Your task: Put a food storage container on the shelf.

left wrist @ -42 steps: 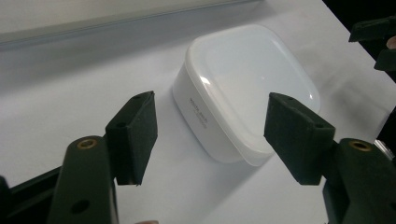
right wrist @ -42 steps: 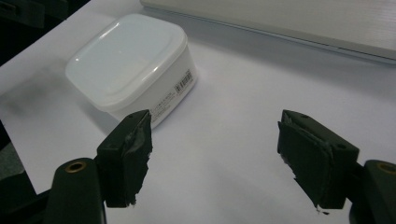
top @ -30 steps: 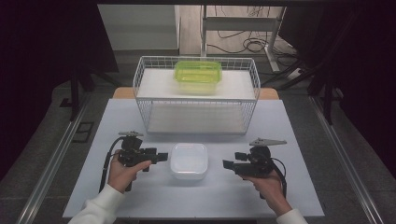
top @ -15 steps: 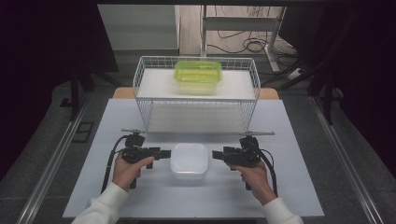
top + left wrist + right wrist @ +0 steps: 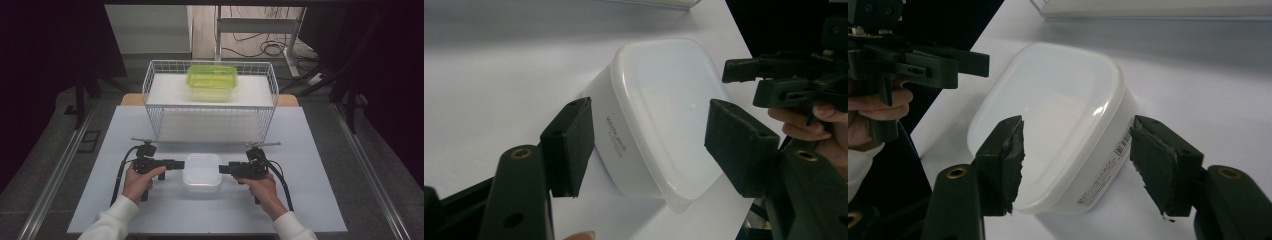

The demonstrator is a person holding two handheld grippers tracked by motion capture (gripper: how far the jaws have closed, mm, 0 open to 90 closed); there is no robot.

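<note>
Flanking white container [image 5: 201, 172]: L gripper [image 5: 176, 163] & R gripper [image 5: 223, 169], fingers closing.

The container [image 5: 202, 172] was a white, translucent plastic box with rounded corners and a flat lid snapped on. It stood upright on the tabletop [image 5: 320, 200], near the front edge and about midway between the left and right edges. Small grey print ran along one side wall [image 5: 615, 139], and a label with a barcode sat on the opposite wall [image 5: 1108, 162]. The lid's rim jutted out slightly past the walls all round. Its lid was shut.
</note>
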